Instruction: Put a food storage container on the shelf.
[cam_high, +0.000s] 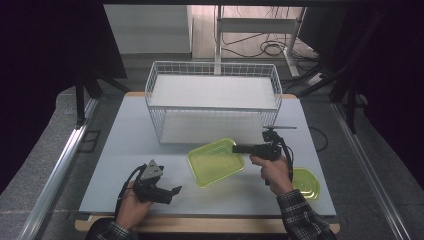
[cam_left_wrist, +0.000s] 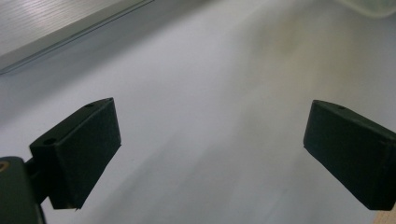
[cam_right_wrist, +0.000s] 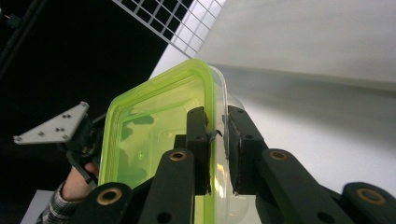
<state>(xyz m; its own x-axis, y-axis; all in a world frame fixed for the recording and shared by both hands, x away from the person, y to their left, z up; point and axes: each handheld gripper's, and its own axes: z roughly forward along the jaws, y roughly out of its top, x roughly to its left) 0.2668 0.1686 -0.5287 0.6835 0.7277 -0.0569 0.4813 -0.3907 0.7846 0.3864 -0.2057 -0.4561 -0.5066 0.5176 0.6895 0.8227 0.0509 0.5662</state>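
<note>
Pale grey table (cam_high: 115, 165) carried a wire basket (cam_high: 212, 100), with the green plastic container (cam_high: 215, 162) just in front of it. The right gripper (cam_right_wrist: 217, 135) had its jaws closed on the container's thin rim, while the left gripper (cam_high: 167, 192) hovered with jaws spread wide, holding nothing. Light, empty and somewhat flexible, the container would likely tilt or slip, so the rim wall seemed the sensible hold.

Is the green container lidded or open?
Open: the container shows its bare inside, and its lid lies apart beside the right hand.
</note>
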